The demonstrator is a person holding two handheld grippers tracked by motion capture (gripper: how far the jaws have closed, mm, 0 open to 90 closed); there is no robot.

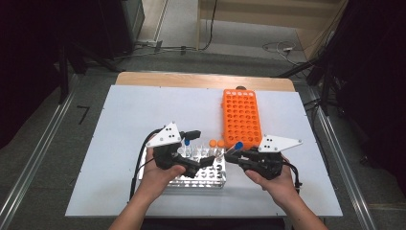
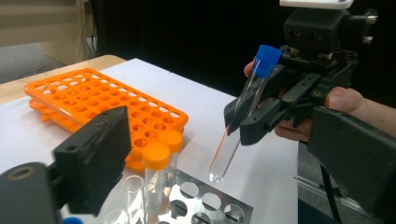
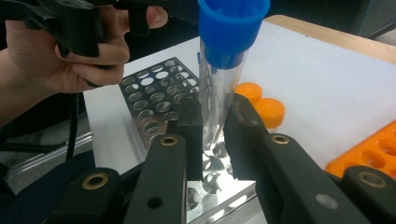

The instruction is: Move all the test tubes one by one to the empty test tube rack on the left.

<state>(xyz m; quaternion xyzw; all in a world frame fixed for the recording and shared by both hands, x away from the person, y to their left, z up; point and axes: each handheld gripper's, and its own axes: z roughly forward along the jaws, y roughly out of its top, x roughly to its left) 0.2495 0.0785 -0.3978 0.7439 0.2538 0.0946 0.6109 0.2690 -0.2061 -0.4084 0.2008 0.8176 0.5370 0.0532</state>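
Observation:
My right gripper (image 1: 232, 155) is shut on a clear test tube with a blue cap (image 1: 238, 145). The tube (image 3: 215, 98) stands between its pads, tilted, with its round bottom just above the holes of the metal tube rack (image 3: 154, 93). In the left gripper view the same tube (image 2: 243, 116) hangs over the rack's corner (image 2: 210, 200). My left gripper (image 1: 201, 148) is over the rack's left part, open, with nothing between its fingers (image 2: 93, 154). Two orange-capped tubes (image 1: 216, 143) stand in the rack's far row.
An orange tube rack (image 1: 241, 117) with empty holes lies on the white table (image 1: 143, 110) beyond the metal rack. A small blue cap (image 1: 187, 142) shows near the left gripper. Cables trail from both grippers toward the person.

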